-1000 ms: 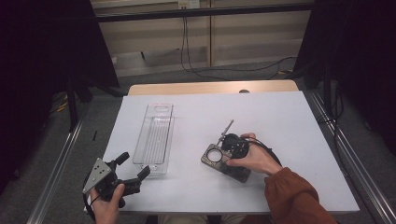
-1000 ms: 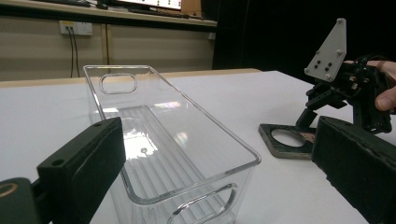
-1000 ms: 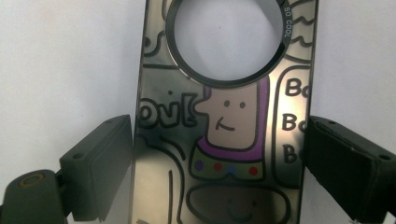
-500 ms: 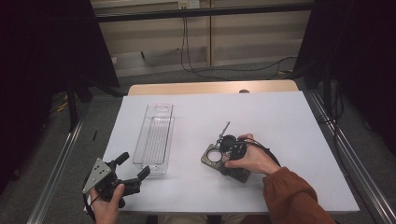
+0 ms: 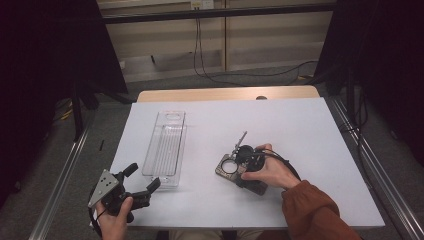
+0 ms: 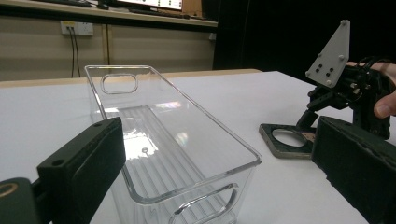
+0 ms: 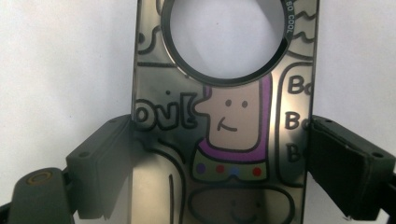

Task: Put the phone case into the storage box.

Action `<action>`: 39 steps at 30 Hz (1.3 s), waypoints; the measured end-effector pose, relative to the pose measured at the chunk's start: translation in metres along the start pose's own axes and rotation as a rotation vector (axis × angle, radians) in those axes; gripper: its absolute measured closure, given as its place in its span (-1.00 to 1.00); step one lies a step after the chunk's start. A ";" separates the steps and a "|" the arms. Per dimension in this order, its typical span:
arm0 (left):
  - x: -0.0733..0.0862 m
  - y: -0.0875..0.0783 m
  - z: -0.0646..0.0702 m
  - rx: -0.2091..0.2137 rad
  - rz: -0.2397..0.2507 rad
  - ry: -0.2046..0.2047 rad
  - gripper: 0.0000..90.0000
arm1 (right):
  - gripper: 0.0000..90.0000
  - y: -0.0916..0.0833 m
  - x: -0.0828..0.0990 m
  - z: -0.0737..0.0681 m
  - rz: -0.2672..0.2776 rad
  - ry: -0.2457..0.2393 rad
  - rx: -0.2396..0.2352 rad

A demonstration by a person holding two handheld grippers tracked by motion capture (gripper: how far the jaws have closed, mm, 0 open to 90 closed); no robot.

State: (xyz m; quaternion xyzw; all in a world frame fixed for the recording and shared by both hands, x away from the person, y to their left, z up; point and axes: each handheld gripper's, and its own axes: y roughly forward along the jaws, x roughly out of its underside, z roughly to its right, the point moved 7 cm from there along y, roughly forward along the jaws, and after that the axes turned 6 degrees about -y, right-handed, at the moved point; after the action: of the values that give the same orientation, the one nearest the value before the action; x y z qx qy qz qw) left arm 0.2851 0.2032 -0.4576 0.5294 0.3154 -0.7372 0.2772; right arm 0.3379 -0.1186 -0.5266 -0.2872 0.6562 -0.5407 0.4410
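A flat metal plate (image 7: 233, 140) with a round hole and a cartoon figure drawn on it lies on the white table (image 5: 300, 130). My right gripper (image 7: 222, 163) points down over it with a pad against each long edge. Its jaws have just been closing a little with the plate between them. From above, the plate (image 5: 227, 167) lies right of centre under the right gripper (image 5: 235, 165). A long clear plastic tray (image 5: 167, 145) stands empty left of centre. My left gripper (image 5: 143, 176) hovers open at the tray's near end (image 6: 187, 200), with nothing between its fingers.
The left gripper view shows the right gripper (image 6: 306, 123) and the plate (image 6: 287, 140) off to the right of the tray. Cables (image 5: 210, 70) trail over the floor beyond the table's far edge. A metal rail (image 5: 60, 185) runs along the left side.
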 end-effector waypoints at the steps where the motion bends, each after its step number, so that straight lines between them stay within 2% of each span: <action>1: 0.000 0.000 0.000 -0.002 0.002 0.003 -0.93 | -0.73 0.000 0.000 0.000 0.006 0.008 -0.003; 3: 0.000 0.000 0.000 0.000 0.001 0.001 -0.93 | -0.73 -0.001 0.001 0.000 0.014 0.020 -0.007; 4: 0.000 0.000 0.000 -0.001 0.000 0.001 -0.93 | -0.73 -0.002 0.002 0.002 0.017 0.009 -0.004; 7: 0.000 0.000 0.000 0.000 -0.001 0.003 -0.93 | -0.73 -0.004 0.003 0.003 0.036 0.038 -0.006; 12: 0.000 0.000 0.000 0.002 -0.004 0.004 -0.93 | -0.73 -0.012 0.007 0.007 0.103 0.047 -0.001; 14: 0.000 0.000 0.000 0.002 -0.004 0.003 -0.93 | -0.73 -0.015 0.009 0.007 0.115 0.069 0.002; 16: 0.000 0.000 0.000 0.002 -0.004 0.005 -0.93 | -0.73 -0.016 0.011 0.007 0.133 0.083 -0.023; 18: 0.000 0.000 0.000 0.002 -0.004 0.003 -0.93 | -0.73 -0.018 0.013 0.009 0.140 0.086 -0.011; 23: 0.001 0.000 0.001 -0.001 -0.004 -0.003 -0.93 | -0.73 -0.026 0.014 0.012 0.202 0.132 -0.014; 25: 0.001 0.000 0.001 0.005 -0.003 -0.003 -0.93 | -0.73 -0.028 0.015 0.012 0.227 0.131 -0.025; 30: 0.000 0.000 0.001 0.007 -0.004 0.004 -0.93 | -0.73 -0.032 0.016 0.011 0.272 0.131 -0.013; 36: 0.000 0.000 0.001 0.004 -0.004 0.003 -0.93 | -0.73 -0.040 0.016 0.011 0.359 0.107 -0.002; 38: 0.000 0.000 0.001 0.005 -0.002 0.006 -0.93 | -0.73 -0.040 0.016 0.011 0.405 0.091 0.003; 39: 0.000 0.000 0.001 0.006 -0.002 0.006 -0.93 | -0.73 -0.042 0.017 0.010 0.409 0.105 0.002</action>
State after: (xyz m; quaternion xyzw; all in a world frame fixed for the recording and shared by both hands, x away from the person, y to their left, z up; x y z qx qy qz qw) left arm 0.2844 0.2023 -0.4571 0.5319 0.3146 -0.7369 0.2741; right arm 0.3353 -0.1482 -0.4914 -0.1189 0.7225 -0.4546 0.5071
